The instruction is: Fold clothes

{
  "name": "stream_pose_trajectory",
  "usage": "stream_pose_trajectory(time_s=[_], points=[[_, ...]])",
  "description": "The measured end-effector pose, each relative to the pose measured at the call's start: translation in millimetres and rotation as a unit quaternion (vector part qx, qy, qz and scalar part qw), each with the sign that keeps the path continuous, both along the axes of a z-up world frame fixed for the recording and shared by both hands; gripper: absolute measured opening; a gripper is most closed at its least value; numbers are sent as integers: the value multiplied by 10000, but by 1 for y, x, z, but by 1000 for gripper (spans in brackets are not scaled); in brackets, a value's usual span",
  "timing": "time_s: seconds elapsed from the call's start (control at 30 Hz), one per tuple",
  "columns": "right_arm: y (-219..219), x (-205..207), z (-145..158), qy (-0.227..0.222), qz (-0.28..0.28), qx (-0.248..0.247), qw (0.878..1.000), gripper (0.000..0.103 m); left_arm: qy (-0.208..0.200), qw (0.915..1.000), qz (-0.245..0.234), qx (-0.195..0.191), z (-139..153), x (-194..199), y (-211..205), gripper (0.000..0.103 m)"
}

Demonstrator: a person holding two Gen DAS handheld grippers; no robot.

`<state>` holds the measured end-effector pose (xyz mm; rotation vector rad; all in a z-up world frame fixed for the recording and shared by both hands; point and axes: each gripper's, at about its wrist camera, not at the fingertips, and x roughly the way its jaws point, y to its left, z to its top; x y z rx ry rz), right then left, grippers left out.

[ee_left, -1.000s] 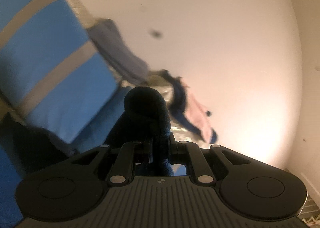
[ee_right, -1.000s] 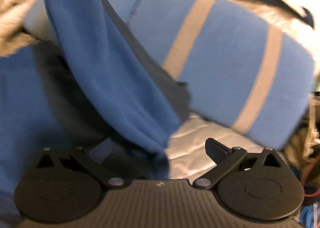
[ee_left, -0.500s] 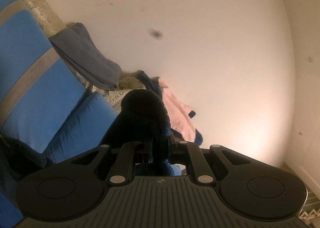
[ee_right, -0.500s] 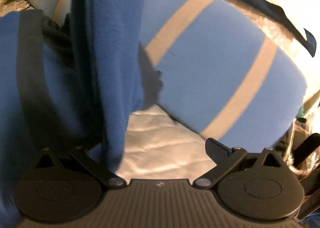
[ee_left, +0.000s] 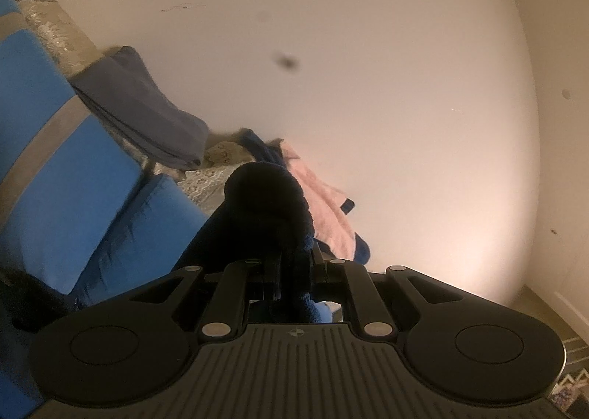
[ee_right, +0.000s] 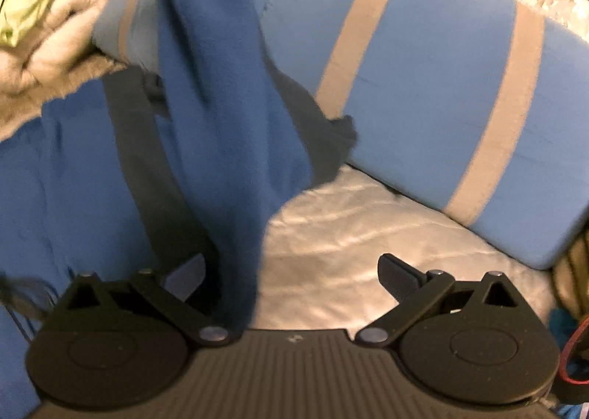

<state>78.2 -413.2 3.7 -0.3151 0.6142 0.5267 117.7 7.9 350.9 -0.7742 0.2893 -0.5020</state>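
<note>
1. The left gripper (ee_left: 294, 268) is clamped tight on a bunched fold of the blue garment (ee_left: 265, 205), raised before a pale wall (ee_left: 368, 69).
2. The right gripper (ee_right: 291, 271) gapes wide, gripping nothing; the garment (ee_right: 221, 124) hangs against its left finger, above a striped pillow (ee_right: 423, 87).

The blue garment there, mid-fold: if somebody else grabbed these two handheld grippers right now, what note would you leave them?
Left gripper: shut on the blue garment, a dark bunch of it pinched between the fingers.
Right gripper: open; the garment hangs past its left finger, not clamped.
Where things are: the garment drapes down over the silvery quilt, in front of a blue pillow with grey stripes. A grey folded cloth and a pink garment lie by the wall.
Done: one end is gripped and lifted.
Left: probably catch the free end with the right gripper, then fold it on the quilt.
</note>
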Motion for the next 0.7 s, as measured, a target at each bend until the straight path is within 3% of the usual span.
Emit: stream_pose_trajectory(time_s=[0.07,0.17,0.3,0.4,0.53,0.7], points=[[18,0,-3,-144,8,3,9999,103,-19,10000,-26,26,1,-2,-2,13],[48,4,-12,-508,-259,-456,9973,103,-12,10000,-55,71,0,-3,1,13],[23,17,-11,-408,-987,-81,9942,103,-99,9994,-174,287,-5,-11,14,13],[4,27,-10,-331,-1530,200,9875,103,-249,9967,-346,693,-23,-27,39,13],[-20,40,-10,-224,-2235,565,9728,103,119,9934,-278,1104,-90,-42,80,13],[-22,48,-31,379,-2355,139,9710,103,1232,9833,132,1336,-212,-42,129,13]])
